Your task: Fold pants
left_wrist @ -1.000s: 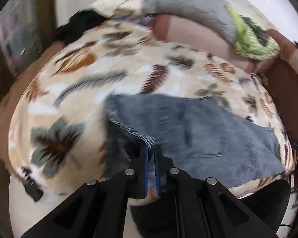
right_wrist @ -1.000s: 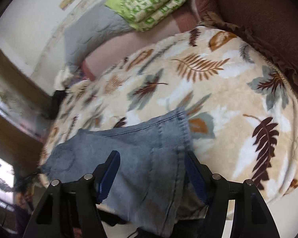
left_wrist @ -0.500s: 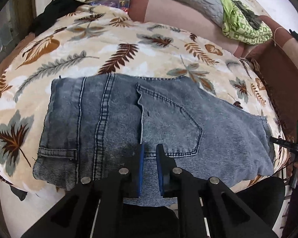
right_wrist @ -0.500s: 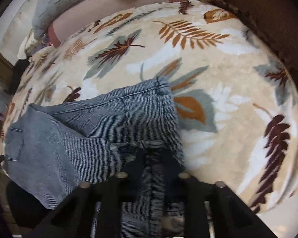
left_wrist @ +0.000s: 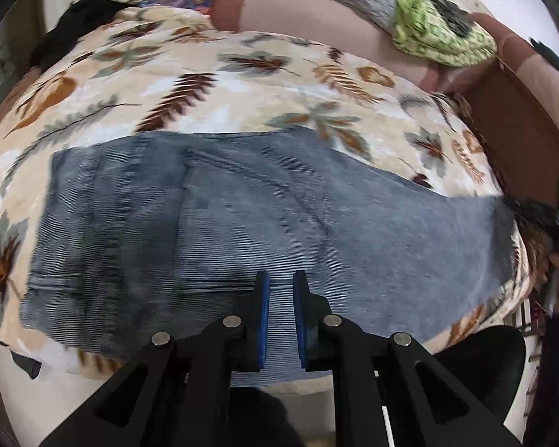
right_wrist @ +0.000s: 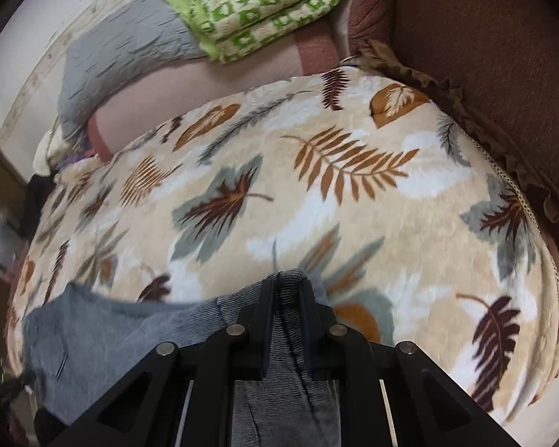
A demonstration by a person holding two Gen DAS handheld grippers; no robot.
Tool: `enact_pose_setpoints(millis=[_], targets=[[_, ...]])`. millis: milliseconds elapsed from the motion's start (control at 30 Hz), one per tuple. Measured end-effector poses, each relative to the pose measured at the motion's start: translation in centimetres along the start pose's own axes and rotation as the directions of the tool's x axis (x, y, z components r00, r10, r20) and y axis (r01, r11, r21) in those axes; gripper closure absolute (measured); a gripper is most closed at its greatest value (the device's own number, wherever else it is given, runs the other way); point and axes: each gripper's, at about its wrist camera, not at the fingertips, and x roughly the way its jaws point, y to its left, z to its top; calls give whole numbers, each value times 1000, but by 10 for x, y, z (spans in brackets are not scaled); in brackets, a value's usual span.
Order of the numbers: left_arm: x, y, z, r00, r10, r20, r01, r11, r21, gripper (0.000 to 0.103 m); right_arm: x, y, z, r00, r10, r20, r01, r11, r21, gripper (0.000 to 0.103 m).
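Since half a second ago the left gripper has pulled back a little from the jeans, and its jaws now stand slightly further apart, a narrow gap showing denim between the blue pads. Whether they pinch the waistband edge or only hover over it I cannot tell. The right gripper has lifted its view: the far end of the jeans, which lay spread ahead of it, now sits low and bunched at the jaws.

Its jaws are closed on a fold of denim, striped cloth filling the narrow space between them and hanging below.

One pair of jeans lies flat on the leaf-print blanket, spread sideways across the near part of it, a back pocket showing just beyond the left jaws.

Beyond the blanket, against the wall, lie one grey pillow and one green-and-white checked cloth, the cloth resting partly on the pillow's end. A brown sofa back rises beside the blanket's frilled edge. Two grippers in all.
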Motion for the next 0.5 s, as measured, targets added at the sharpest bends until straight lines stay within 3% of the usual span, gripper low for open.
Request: enact_pose_setpoints(millis=[167,333,433,467,500], targets=[[9,-33,-1,999,-29,-15,30,998,51,91,22,-11,1,998,-56,-1,56,998,36,89],[35,-60,-6,998,-34,-54,39,994,103,91,47,-22,-12,992,-88,-88,91,995,35,89],[56,-61,-10,996,5,-89,5,995,102,91,37,-24,-10,990,-123,-70,126,991,52,73],[60,-57,-11,995,1,-101,8,996,88,91,29,-23,-8,984,-169,-57,173,983,61,61],[62,-55,-12,994,-1,-106,9,997,79,91,23,-21,-6,984,-173,-35,175,983,62,56]])
